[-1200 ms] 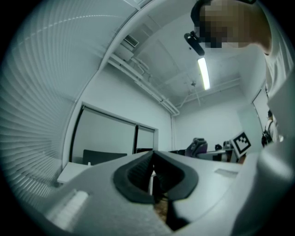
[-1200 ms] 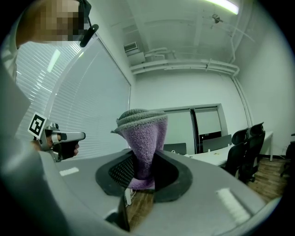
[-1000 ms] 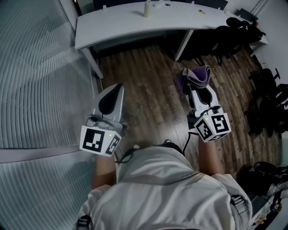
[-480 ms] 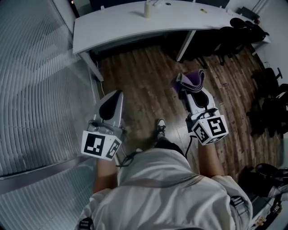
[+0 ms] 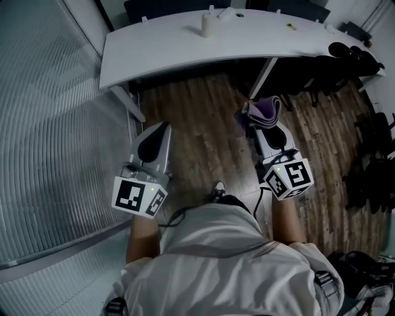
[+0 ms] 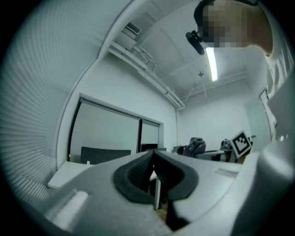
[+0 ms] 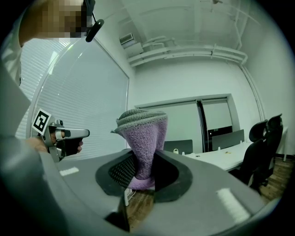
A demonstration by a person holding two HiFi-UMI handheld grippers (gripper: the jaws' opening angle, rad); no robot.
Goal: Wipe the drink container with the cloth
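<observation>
A pale drink container (image 5: 205,24) stands on the far white desk (image 5: 166,46), well ahead of both grippers. My right gripper (image 5: 263,121) is shut on a folded purple and grey cloth (image 5: 264,109), held over the wooden floor. In the right gripper view the cloth (image 7: 144,138) stands up from between the closed jaws of the right gripper (image 7: 145,159). My left gripper (image 5: 163,126) is shut and holds nothing. In its own view the left gripper (image 6: 153,159) shows its jaws pressed together, pointing toward the desk.
A ribbed glass wall (image 5: 49,123) runs along the left. Black office chairs (image 5: 370,148) crowd the right side. The desk's slanted legs (image 5: 262,77) come down to the wooden floor (image 5: 203,142) ahead of the person. Small items (image 5: 225,11) lie on the desk near the container.
The person has stepped toward the desk, which now shows more fully. Both grippers kept their pose, and the right one still holds the cloth.
</observation>
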